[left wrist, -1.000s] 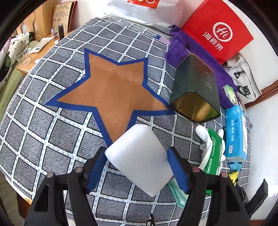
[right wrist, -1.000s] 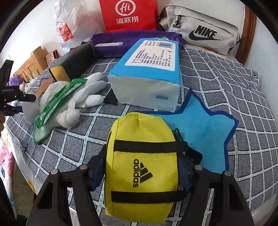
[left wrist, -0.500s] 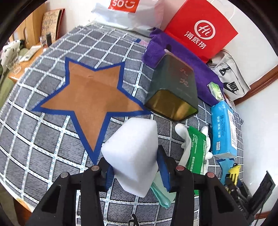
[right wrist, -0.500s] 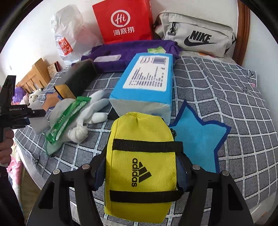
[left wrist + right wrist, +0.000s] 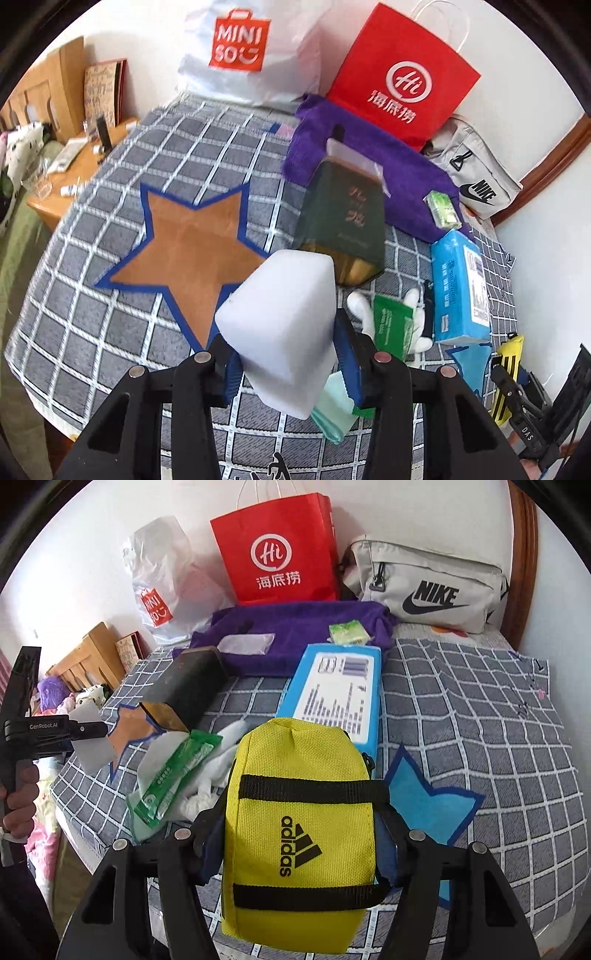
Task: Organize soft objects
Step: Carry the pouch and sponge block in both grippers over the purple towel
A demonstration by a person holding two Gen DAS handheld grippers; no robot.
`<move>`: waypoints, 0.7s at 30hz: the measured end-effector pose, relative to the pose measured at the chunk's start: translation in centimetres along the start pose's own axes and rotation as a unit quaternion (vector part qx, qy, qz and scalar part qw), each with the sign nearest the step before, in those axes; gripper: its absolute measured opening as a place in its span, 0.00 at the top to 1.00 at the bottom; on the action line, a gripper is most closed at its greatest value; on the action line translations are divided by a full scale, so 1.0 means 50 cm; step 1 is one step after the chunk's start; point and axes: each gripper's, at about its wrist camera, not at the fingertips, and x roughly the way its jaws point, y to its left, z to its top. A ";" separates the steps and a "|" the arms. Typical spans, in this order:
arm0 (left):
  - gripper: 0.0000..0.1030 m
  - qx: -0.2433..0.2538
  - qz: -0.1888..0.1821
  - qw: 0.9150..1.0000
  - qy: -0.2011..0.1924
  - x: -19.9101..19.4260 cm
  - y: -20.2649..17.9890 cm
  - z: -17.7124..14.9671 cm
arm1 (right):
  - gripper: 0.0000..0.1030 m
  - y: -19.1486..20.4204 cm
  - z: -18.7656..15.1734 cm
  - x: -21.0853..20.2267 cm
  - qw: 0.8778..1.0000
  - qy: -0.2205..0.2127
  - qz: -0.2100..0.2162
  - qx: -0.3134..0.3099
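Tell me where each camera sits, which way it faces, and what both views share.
Left wrist: on the left hand-held gripper, looking down across the grey checked bedcover at the brown star patch; its fingers clamp a white foam block.
Right wrist: on the right hand-held gripper, clamping a yellow Adidas pouch; a hand shows.
Shared: red paper bag, blue tissue pack.
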 end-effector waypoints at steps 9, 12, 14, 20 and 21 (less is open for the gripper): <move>0.60 0.036 0.010 0.999 -0.029 -0.041 -0.054 0.054 | 0.37 -0.003 0.074 -0.015 1.000 -0.023 -0.006 -0.004; 0.60 0.049 0.017 0.998 -0.040 -0.049 -0.074 0.076 | 0.37 -0.004 0.095 -0.016 1.000 -0.029 -0.006 -0.003; 0.60 0.059 0.025 0.997 -0.047 -0.052 -0.087 0.088 | 0.37 -0.007 0.111 -0.015 0.999 -0.034 -0.008 -0.001; 0.59 0.090 0.062 0.992 -0.069 -0.048 -0.126 0.123 | 0.37 -0.018 0.157 -0.004 0.999 -0.048 -0.012 0.003; 0.59 0.096 0.067 0.991 -0.073 -0.046 -0.132 0.131 | 0.37 -0.020 0.163 -0.002 0.999 -0.051 -0.012 0.004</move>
